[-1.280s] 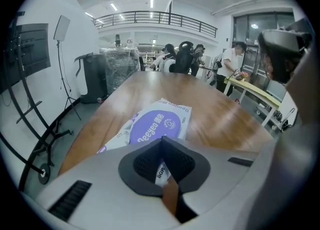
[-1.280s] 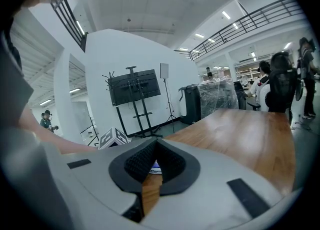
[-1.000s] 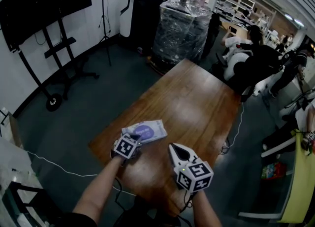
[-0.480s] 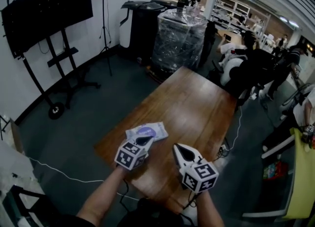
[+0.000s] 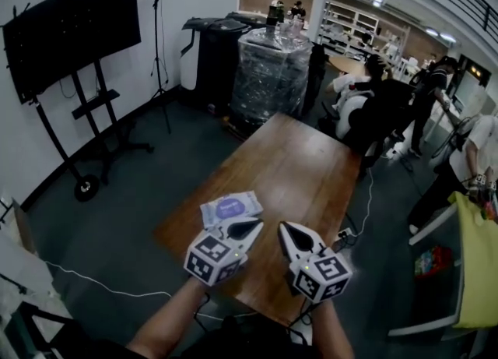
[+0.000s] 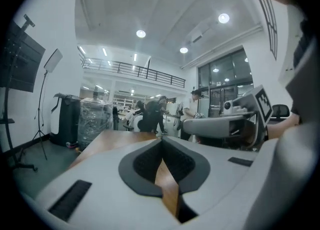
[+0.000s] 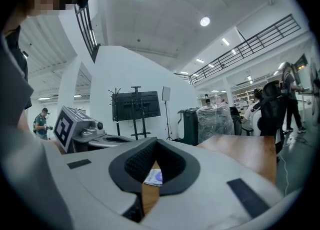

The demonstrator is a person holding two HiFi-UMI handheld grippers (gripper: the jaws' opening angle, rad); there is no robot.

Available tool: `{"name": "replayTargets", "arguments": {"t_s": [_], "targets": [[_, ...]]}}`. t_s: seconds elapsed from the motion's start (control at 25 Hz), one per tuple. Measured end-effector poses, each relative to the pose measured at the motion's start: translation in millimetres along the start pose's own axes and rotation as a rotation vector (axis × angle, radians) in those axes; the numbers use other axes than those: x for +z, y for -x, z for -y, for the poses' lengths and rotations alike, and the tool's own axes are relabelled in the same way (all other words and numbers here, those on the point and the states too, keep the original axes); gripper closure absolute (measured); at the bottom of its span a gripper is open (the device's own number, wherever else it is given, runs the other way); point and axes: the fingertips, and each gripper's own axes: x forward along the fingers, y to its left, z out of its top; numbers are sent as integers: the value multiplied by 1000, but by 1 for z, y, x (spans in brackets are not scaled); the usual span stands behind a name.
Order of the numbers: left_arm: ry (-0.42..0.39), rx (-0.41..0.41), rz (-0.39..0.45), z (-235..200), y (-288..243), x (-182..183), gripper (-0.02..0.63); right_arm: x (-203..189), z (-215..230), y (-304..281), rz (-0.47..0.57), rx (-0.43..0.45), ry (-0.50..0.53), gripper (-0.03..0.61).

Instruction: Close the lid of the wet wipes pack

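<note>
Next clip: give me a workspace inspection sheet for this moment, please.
Surface: wooden table, bare apart from one pack.
Job's things: wet wipes pack lies flat near the table's near left corner; lid state too small to tell.
Clutter: nothing seen.
Grippers: left tongs and right tongs both shut, empty, held off the pack.
Cables: white cable on the floor at left; a second cable drops off the table's right edge.
Surroundings: screen on a stand, wrapped pallet, people beyond.

A wooden table [image 5: 311, 167] fills the middle of the frame. A dark screen [image 5: 74, 26] on a wheeled stand is at upper left, and a plastic-wrapped pallet [image 5: 272, 69] at top centre. People [image 5: 424, 96] gather at upper right. A white cable [image 5: 93, 276] crosses the floor at lower left.
</note>
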Motion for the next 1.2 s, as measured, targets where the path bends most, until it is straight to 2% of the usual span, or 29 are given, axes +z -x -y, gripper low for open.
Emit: {"name": "replayTargets", "arguments": {"t_s": [0.2, 0.52, 1.2], "targets": [[-1, -24, 64, 21, 26, 25, 612, 14, -13, 17, 70, -1, -22, 569], [3, -28, 116, 33, 51, 46, 611, 25, -29, 31, 121, 20, -33, 569], [-3, -41, 140, 58, 46, 53, 611, 36, -36, 46, 143, 53, -2, 569]]}}
